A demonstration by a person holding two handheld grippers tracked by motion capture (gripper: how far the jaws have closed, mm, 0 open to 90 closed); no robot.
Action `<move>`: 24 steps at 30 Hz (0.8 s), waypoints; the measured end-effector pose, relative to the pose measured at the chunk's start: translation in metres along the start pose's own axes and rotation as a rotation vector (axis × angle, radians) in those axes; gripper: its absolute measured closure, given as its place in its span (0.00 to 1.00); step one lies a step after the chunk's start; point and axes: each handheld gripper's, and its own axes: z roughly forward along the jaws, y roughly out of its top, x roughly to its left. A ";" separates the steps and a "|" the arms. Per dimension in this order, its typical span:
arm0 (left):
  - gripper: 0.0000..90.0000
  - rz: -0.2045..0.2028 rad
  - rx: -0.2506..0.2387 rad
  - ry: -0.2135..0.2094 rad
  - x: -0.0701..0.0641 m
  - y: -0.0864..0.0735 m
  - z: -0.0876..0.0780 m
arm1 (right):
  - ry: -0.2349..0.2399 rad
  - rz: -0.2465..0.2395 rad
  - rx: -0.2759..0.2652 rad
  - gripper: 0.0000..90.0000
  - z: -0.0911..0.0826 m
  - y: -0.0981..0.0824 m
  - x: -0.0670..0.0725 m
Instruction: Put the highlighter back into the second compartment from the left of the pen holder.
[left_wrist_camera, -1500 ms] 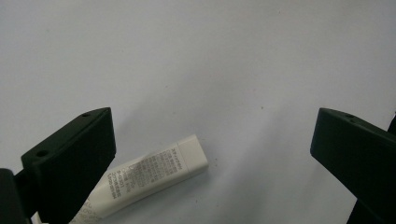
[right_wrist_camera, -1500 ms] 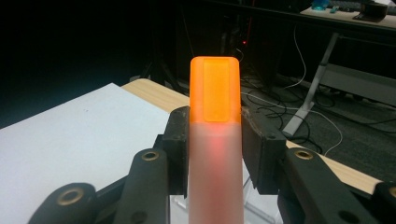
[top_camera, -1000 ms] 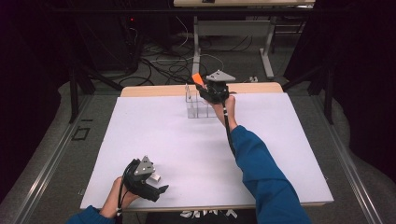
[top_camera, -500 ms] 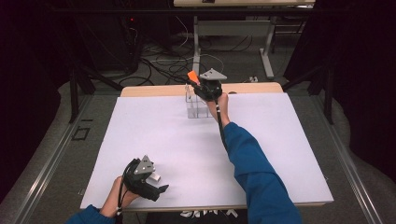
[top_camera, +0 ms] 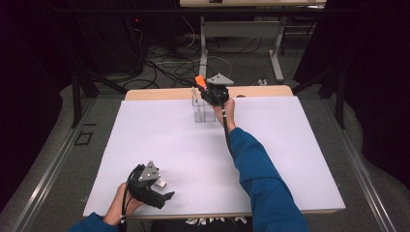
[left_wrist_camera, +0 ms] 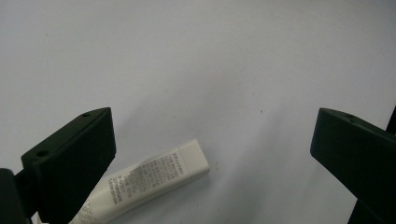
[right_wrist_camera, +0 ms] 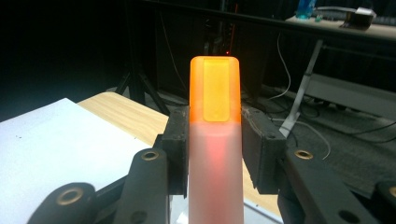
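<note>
Nearest the person, the left hand-held gripper rested low on the white-covered bench, jaws wide apart and empty. A small white tube lay flat just beside one jaw, printed, soft-looking and probably light; it would likely dent under pressure, so a hold across its middle seemed soundest.

Farther off, at the bench's far edge, the right hand-held gripper was clamped on a frosted bottle with an orange cap, upright, both pads pressing its sides just below the cap. The plastic looked smooth, stiff and possibly slippery. A clear rack stood directly beneath it.
</note>
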 end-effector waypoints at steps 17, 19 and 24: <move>0.00 0.002 -0.002 0.007 -0.001 0.000 0.001 | 0.117 0.011 0.242 0.27 -0.035 0.006 -0.003; 0.00 0.001 -0.008 0.014 -0.001 0.000 0.001 | 0.144 -0.005 0.263 0.23 -0.046 0.007 -0.004; 0.00 -0.002 -0.008 0.016 -0.001 0.000 0.001 | 0.213 -0.025 0.316 0.17 -0.077 0.005 -0.003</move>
